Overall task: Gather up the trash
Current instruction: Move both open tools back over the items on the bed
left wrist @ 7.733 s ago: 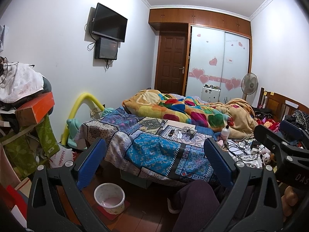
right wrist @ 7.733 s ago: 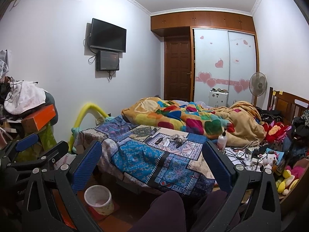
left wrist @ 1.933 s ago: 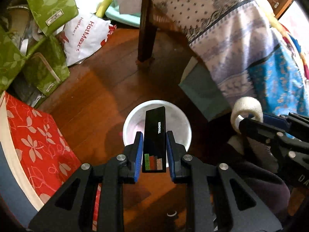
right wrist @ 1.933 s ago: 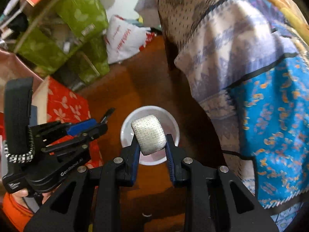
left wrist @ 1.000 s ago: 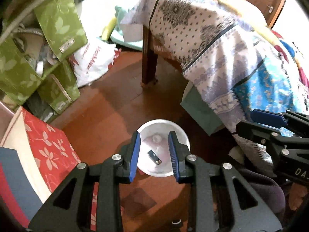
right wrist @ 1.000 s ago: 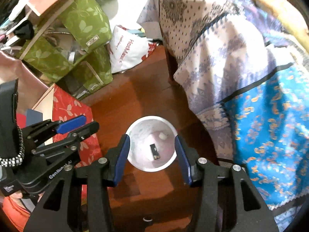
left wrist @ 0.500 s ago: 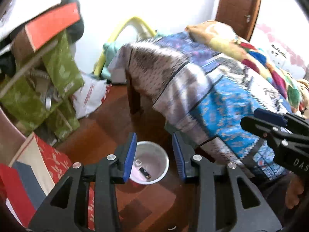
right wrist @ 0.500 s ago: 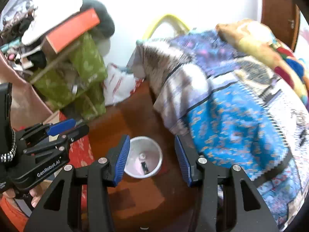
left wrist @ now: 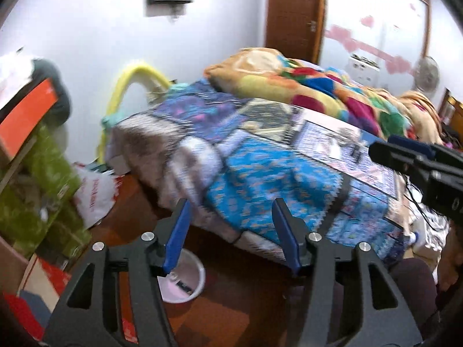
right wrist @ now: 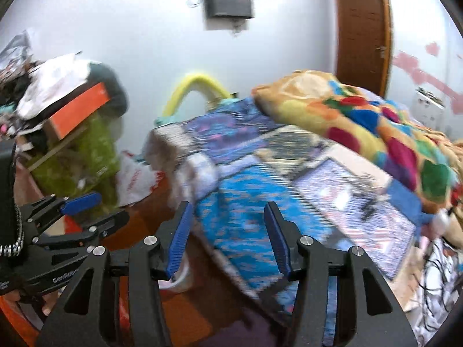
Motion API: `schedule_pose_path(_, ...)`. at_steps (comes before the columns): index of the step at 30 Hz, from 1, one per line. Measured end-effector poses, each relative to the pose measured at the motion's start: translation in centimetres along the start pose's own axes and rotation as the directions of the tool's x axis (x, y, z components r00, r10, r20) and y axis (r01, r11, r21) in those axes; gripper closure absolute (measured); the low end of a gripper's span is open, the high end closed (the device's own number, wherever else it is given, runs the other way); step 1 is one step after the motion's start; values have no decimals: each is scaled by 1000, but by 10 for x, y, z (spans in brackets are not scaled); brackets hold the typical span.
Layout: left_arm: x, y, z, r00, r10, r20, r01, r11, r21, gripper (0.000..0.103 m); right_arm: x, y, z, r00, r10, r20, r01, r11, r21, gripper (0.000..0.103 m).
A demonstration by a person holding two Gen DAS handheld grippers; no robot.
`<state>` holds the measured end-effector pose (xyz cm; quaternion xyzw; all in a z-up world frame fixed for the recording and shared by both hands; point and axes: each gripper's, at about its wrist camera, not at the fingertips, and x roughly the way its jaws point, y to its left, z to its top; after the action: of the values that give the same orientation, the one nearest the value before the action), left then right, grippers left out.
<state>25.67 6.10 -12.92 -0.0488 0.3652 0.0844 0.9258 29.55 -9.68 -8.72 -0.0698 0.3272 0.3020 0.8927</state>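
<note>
Both grippers, left gripper (left wrist: 231, 234) and right gripper (right wrist: 227, 238), gape wide and carry nothing. Your next trash (right wrist: 367, 214) lies ahead-right on the bed (right wrist: 249, 225), nearer your right; white bin (left wrist: 194, 286) sits below-left on the floor.

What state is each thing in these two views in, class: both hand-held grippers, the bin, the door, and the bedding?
left hand-held gripper: open, empty
right hand-held gripper: open, empty
white bin: upright on the floor, a small dark item inside
wooden door: shut
patterned bedspread: spread over the bed, hanging off the edge
colourful quilt: bunched up on the bed
</note>
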Motion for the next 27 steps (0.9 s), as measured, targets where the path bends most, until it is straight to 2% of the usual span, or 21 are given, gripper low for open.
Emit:
schedule_pose_path(2,10,-19,4,999,-34,-6,34,999,24,43,-7,-25,-3,999,-49,1,49,998,28,51)
schedule_pose_path(5,28,-48,11,996,-89,-22,90,995,48,42,-11,-57,-7,991,-134,6,134,989,65,32)
schedule_pose_path(8,48,-75,17,990,-136,-44,139,988,68,42,-12,-89,-12,980,-198,-12,199,976,94,32)
schedule_pose_path(12,74,-107,27,980,-187,-64,192,977,92,42,-11,-134,-20,969,-244,-47,248,956,158,32)
schedule_pose_path(16,103,-134,39,972,-217,-87,226,968,110,42,-6,-172,-28,961,-262,-89,275,937,214,32)
schedule_pose_path(21,142,-160,54,965,-234,-120,248,962,115,42,12,-215,-38,959,-240,-151,275,918,284,32)
schedule_pose_path(27,197,-180,67,962,-211,-174,236,962,136,42,46,-247,-41,962,-199,-188,253,909,331,32)
